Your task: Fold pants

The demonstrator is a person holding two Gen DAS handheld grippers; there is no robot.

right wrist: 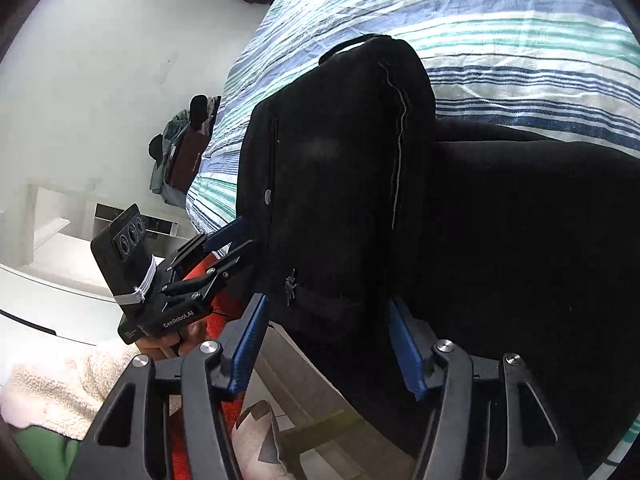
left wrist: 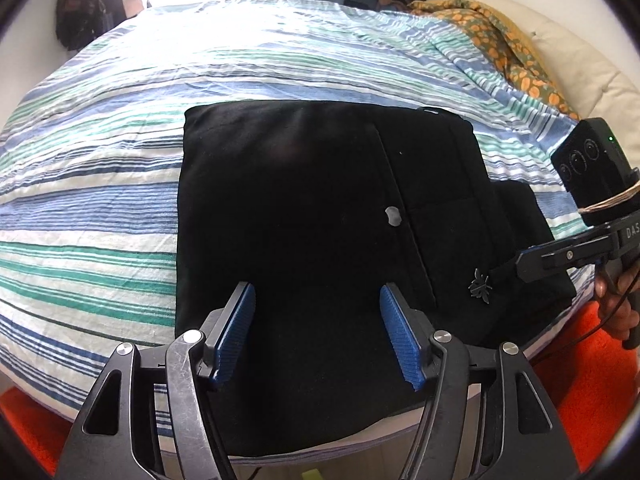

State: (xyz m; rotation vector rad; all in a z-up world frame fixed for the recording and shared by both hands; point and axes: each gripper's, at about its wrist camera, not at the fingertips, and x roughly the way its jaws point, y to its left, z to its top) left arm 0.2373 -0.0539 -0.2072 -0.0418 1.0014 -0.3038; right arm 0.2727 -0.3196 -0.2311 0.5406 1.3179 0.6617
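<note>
Two grippers face one folded bundle, and the layout explains your stance. Largest first: the bed (left wrist: 120,128) with its striped cover serves as your work surface, stretching away ahead of both tools. On it, straight ahead of your left gripper (left wrist: 318,332) and running under its fingertips, lie the black pants (left wrist: 300,200), already doubled into a thick rectangle near the bed's front edge, probably so you can reach them from both sides without leaning. To the right of that gripper, a pocket seam and a small button (left wrist: 393,216) face up, and a lower layer pokes out beyond the top one, so I judge the fold needs squaring or one more turn.

Your left gripper tilts downward over the bundle, jaws roughly half open with cloth between them; the pads do not appear to press anything. Your right gripper (right wrist: 324,344) comes in from the bundle's end, angled down, jaws likewise about halfway apart and straddling the near edge of the pants (right wrist: 400,200), gripping nothing that I can see. Your hand (left wrist: 618,304) holds its handle low beside the bed.
</note>
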